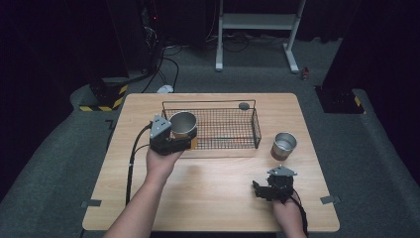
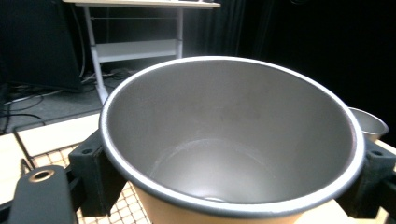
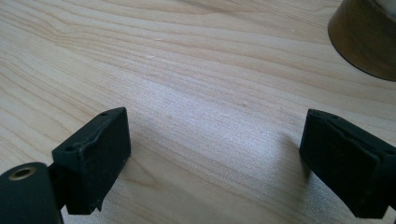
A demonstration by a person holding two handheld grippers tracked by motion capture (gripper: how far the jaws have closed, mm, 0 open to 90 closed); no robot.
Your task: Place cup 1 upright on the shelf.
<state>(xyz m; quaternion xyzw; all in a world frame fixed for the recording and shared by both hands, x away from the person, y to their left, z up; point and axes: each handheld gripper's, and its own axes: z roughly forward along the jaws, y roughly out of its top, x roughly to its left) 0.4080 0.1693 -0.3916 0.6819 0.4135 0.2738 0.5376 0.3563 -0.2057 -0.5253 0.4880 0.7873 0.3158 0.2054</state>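
Counter (image 1: 213, 198) of pale wood lay before me. At its left, my left gripper (image 1: 171, 141) pinched a metal cup (image 1: 183, 124), its jaws pressed on either side of the cup's wall; I held the cup at the near left corner of the wire basket (image 1: 233, 130), which sat at the counter's middle. Right of the basket, a second metal cup (image 1: 284, 145) stood upright on the wood. Nearest me at the right, my right gripper (image 1: 262, 190) rested low over bare wood, jaws spread wide and pinching nothing.

Steel cup (image 1: 182, 124), upright, over basket's left end (image 1: 171, 105)
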